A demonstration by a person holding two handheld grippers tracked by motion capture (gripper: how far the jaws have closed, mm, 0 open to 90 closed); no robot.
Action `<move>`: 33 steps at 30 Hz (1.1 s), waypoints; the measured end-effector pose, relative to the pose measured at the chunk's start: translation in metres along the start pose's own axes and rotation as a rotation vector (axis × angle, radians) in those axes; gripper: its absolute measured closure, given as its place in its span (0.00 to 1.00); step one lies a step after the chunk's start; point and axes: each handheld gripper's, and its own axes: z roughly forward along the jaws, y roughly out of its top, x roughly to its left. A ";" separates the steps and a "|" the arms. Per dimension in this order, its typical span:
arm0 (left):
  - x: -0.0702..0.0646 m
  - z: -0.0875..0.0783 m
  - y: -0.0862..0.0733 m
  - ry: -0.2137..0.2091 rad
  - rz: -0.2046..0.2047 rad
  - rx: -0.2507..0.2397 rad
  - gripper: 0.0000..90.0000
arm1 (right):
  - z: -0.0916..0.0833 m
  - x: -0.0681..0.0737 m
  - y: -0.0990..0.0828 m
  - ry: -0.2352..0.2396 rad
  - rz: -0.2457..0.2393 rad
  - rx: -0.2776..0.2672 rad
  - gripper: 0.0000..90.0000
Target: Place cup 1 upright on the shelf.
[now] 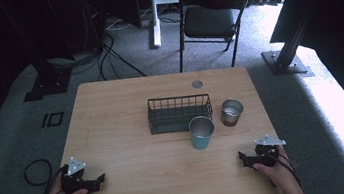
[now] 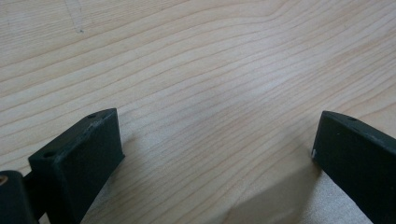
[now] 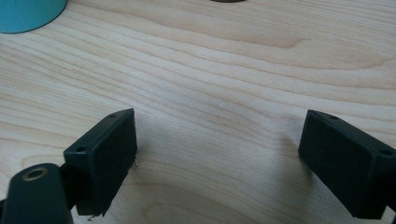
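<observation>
A dark wire basket (image 1: 179,112) stands in the middle of the wooden table (image 1: 121,108). A teal cup (image 1: 201,132) stands just in front of its right end, and a metal cup with a brown base (image 1: 231,112) stands to the right of the basket. My left gripper (image 1: 101,179) rests near the front left edge, held by a hand, jaws wide apart over bare wood (image 2: 210,84). My right gripper (image 1: 242,158) rests near the front right edge, open too, with nothing between its fingers (image 3: 105,158). The teal cup's base (image 3: 28,14) shows at the top left of the right gripper view.
A round grommet (image 1: 197,84) sits near the table's far edge. Behind the table stands a black folding chair (image 1: 210,19) on grey carpet, with cables (image 1: 109,60) and dark stand bases (image 1: 49,83) to the left and right.
</observation>
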 end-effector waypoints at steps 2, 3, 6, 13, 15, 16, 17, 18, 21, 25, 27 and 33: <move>0.000 0.000 0.000 -0.001 0.000 0.000 0.02 | 0.000 0.000 0.000 0.000 0.000 0.000 0.12; 0.000 0.000 0.000 -0.001 0.000 0.000 0.02 | 0.000 0.000 0.000 0.000 0.000 0.000 0.12; -0.001 0.000 0.000 -0.004 0.004 0.000 0.02 | 0.000 0.000 0.000 0.000 0.000 0.000 0.12; -0.006 0.004 0.005 -0.026 0.029 0.002 0.02 | 0.000 0.000 0.000 0.000 0.000 0.000 0.12; -0.008 0.006 0.007 -0.031 0.036 0.003 0.02 | 0.000 0.000 0.000 0.000 -0.001 0.000 0.12; -0.010 0.007 0.008 -0.036 0.040 0.004 0.02 | 0.000 0.000 0.000 0.000 0.000 0.000 0.12; -0.011 0.008 0.010 -0.039 0.044 0.006 0.02 | 0.000 0.000 0.000 0.000 0.000 0.000 0.12; -0.013 0.009 0.011 -0.045 0.049 0.007 0.02 | 0.000 0.000 0.000 0.000 0.000 0.000 0.12; -0.016 0.012 0.014 -0.052 0.056 0.006 0.02 | 0.000 0.000 0.000 0.000 -0.001 0.000 0.12; -0.022 0.016 0.021 -0.055 0.069 0.006 0.02 | 0.000 0.000 0.000 0.000 0.000 0.000 0.12; -0.023 0.016 0.022 -0.060 0.069 0.005 0.02 | 0.000 0.000 0.000 0.000 -0.001 0.000 0.12; -0.032 0.020 0.032 -0.082 0.093 -0.024 0.02 | 0.000 0.000 0.000 0.005 -0.004 0.002 0.12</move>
